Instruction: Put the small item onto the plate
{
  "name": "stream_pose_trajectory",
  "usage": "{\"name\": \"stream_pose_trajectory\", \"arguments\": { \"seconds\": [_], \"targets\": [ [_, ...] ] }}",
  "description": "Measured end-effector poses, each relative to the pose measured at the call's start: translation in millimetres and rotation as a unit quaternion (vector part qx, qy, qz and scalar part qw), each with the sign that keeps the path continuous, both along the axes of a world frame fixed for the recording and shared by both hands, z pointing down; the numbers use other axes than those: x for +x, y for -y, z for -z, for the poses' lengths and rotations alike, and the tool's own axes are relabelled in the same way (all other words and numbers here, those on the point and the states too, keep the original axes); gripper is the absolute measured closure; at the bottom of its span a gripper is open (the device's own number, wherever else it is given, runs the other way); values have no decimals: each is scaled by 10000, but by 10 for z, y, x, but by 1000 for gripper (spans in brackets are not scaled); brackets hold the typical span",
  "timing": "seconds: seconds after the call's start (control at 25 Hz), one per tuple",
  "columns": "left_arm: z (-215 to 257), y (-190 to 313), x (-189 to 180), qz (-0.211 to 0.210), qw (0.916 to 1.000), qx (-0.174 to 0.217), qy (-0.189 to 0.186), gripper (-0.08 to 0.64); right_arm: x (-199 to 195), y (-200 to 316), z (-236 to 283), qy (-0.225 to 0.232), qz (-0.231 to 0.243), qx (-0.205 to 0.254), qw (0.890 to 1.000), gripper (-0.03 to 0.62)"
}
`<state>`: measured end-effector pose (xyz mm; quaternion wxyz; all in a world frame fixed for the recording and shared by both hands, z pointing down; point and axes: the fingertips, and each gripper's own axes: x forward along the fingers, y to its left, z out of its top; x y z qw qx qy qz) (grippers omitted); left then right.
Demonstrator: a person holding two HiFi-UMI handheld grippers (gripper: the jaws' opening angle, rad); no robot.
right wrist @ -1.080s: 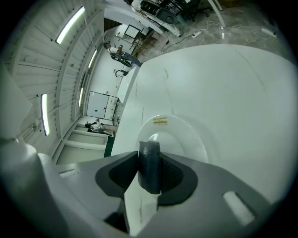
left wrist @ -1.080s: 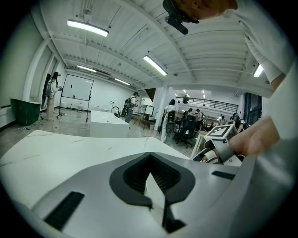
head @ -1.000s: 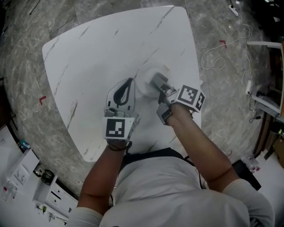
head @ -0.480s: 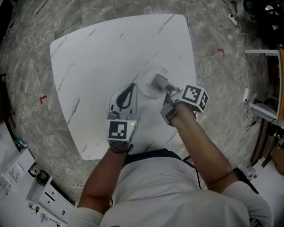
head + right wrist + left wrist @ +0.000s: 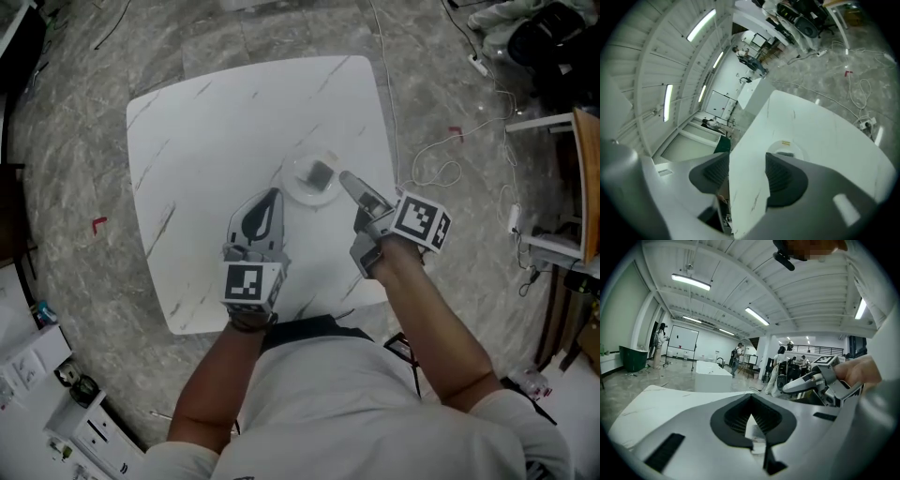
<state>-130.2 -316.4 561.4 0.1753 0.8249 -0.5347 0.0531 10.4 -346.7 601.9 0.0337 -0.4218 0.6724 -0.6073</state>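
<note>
A small grey item (image 5: 322, 172) lies on the clear round plate (image 5: 302, 191) near the middle of the white marble table (image 5: 206, 141). My right gripper (image 5: 349, 183) hangs just right of the plate, apart from the item, with its jaws wide apart and closing a little, nothing between them. The right gripper view shows the plate (image 5: 774, 146) with the item (image 5: 786, 154) beyond the right gripper (image 5: 747, 164). My left gripper (image 5: 272, 195) rests on the table to the plate's lower left, shut and empty. In the left gripper view the left gripper (image 5: 750, 401) frames bare tabletop, and the right gripper (image 5: 794, 386) shows at the right.
The table's near edge (image 5: 281, 314) runs close to the person's body. White cables (image 5: 441, 171) trail over the grey floor to the right, by furniture (image 5: 572, 187) at the right edge. Boxes and clutter (image 5: 75, 412) sit at the lower left.
The right gripper, earlier over the plate with the item in its jaws, has opened, left the item on the plate and drawn back to the right. The left gripper stays put.
</note>
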Motion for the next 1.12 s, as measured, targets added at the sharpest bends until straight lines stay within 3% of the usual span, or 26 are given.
{"name": "stream_pose_trajectory", "arguments": {
  "seconds": [0.24, 0.44, 0.6, 0.72, 0.8, 0.88, 1.12],
  "targets": [
    [801, -501, 214, 205, 9996, 33, -170, 554, 110, -534, 1247, 493, 350, 1412, 9881, 559],
    [1596, -943, 580, -95, 9985, 277, -462, 554, 107, -1206, 2269, 805, 1115, 2677, 9536, 591],
    [2293, -1425, 837, -261, 9973, 587, -363, 554, 112, -1897, 2921, 25, 1892, 3767, 9068, 591],
    [2763, -1761, 1053, -367, 9950, 899, -252, 554, 69, -2386, 3323, -627, 2458, 4591, 8514, 589],
    [3017, -1949, 1161, -324, 9926, 1161, -120, 554, 85, -2615, 3537, -1076, 2563, 5024, 8187, 591],
    [3197, -2122, 1203, -168, 9907, 1348, 15, 554, 170, -2755, 3704, -1509, 2334, 5262, 8037, 590],
    [3608, -2437, 1289, 342, 9816, 1851, 320, 554, 564, -2870, 4041, -2439, 1255, 5563, 7844, 591]
  ]
}}
